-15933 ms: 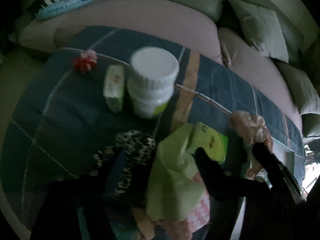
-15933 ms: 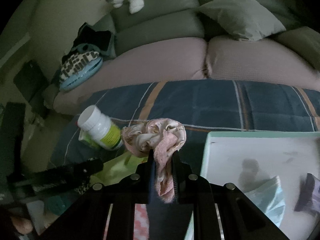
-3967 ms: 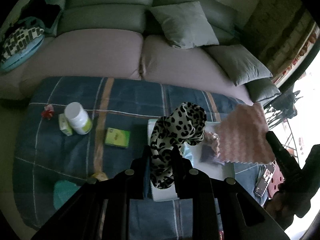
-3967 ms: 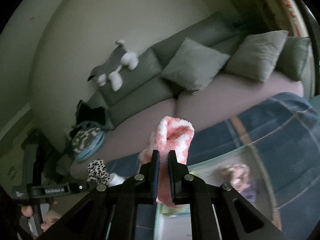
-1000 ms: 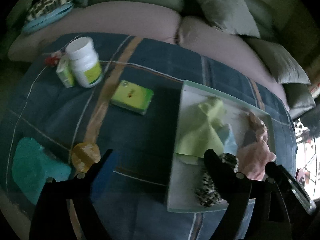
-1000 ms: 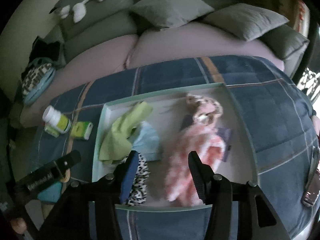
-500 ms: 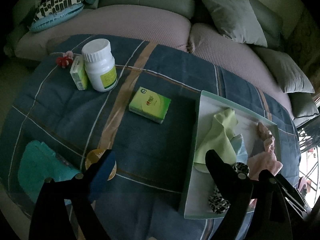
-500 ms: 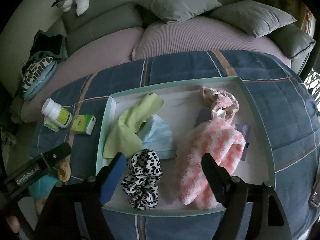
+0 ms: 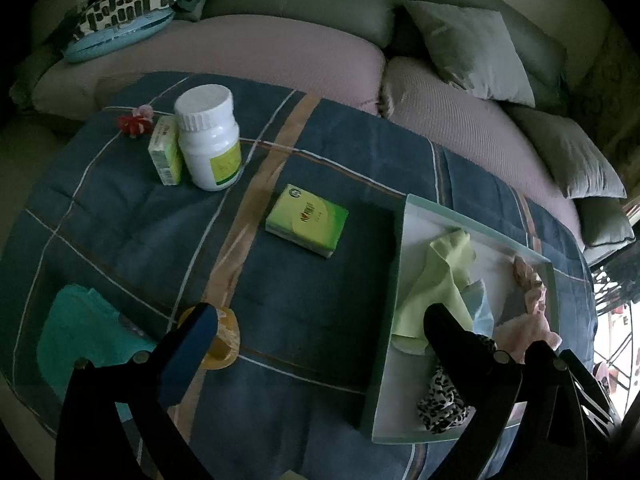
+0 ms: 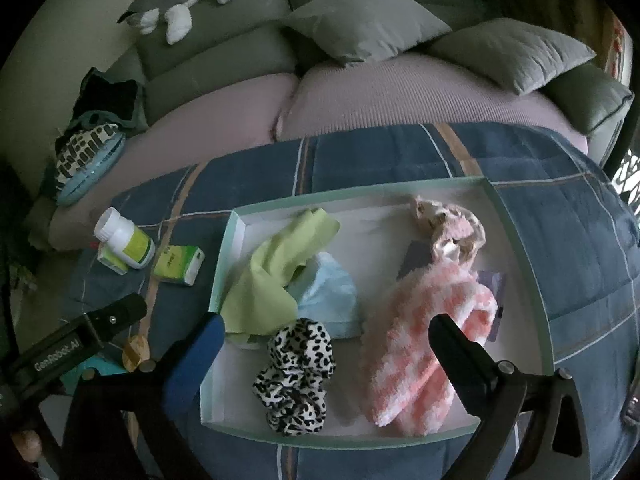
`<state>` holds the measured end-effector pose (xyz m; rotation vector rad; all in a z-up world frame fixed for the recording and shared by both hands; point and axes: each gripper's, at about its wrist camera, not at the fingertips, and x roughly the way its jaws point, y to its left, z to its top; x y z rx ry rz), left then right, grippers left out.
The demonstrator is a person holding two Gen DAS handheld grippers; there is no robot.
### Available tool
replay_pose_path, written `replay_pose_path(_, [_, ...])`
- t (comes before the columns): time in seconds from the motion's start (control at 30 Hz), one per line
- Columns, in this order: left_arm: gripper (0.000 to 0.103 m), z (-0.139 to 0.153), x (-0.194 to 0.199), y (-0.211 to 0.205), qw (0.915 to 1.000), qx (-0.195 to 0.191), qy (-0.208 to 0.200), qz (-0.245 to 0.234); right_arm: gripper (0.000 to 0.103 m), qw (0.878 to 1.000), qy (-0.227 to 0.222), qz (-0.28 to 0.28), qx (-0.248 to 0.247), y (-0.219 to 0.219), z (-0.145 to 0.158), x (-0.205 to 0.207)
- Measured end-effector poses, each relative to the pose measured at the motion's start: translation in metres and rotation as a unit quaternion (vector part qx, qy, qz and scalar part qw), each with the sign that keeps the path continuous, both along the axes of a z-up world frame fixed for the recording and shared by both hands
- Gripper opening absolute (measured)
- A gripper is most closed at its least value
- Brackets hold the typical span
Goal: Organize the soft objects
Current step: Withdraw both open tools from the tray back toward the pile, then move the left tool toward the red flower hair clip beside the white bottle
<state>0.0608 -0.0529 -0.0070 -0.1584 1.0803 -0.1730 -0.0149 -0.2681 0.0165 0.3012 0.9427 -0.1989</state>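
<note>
A white tray with a pale green rim [image 10: 236, 216] lies on the blue plaid blanket; it also shows in the left wrist view [image 9: 404, 216]. In it lie a lime-green cloth [image 10: 276, 276], a light blue cloth [image 10: 332, 292], a leopard-print scrunchie [image 10: 298, 372], a pink-and-white fluffy cloth [image 10: 424, 328] and a pale pink scrunchie [image 10: 448, 224]. My right gripper [image 10: 324, 336] is open and empty above the tray's near side. My left gripper [image 9: 316, 320] is open and empty above the blanket, left of the tray. A teal cloth [image 9: 84, 344] lies at the blanket's near left.
A white pill bottle [image 9: 210, 136], a small green box [image 9: 166, 154], a green tissue pack [image 9: 306, 220], a red hair tie [image 9: 134, 120] and a tape roll [image 9: 222, 340] sit on the blanket. A sofa with grey cushions [image 10: 360, 20] stands behind.
Both grippers let go of the leopard scrunchie and the pink fluffy cloth into the tray, opened, and drew back and up. In the last half second the views only shifted slightly.
</note>
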Motion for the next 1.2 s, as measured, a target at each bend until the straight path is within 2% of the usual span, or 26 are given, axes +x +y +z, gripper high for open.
replay_pose_path(0.17, [0.103, 0.007, 0.001, 0.018, 0.9999, 0.003, -0.004, 0.016, 0.103, 1.0, -0.01, 0.003, -0.013, 0.009, 0.002, 0.006])
replay_pose_path(0.33, [0.103, 0.018, 0.003, 0.043, 0.9992, 0.018, -0.013, 0.034, 0.103, 1.0, -0.011, 0.021, -0.001, 0.024, 0.001, 0.014])
replay_pose_path(0.6, [0.103, 0.033, 0.008, 0.098, 0.9961, 0.043, -0.021, 0.074, 0.103, 0.999, 0.006, 0.047, 0.003, 0.053, -0.004, 0.028])
replay_pose_path(0.8, [0.103, 0.039, 0.016, 0.131, 0.9939, 0.072, -0.025, 0.08, 0.103, 0.998, -0.001, 0.061, 0.012, 0.074, -0.003, 0.037])
replay_pose_path(1.2, [0.103, 0.029, 0.045, 0.171, 0.9962, 0.067, -0.002, 0.056, 0.103, 0.994, 0.007, 0.11, 0.011, 0.129, -0.02, 0.06])
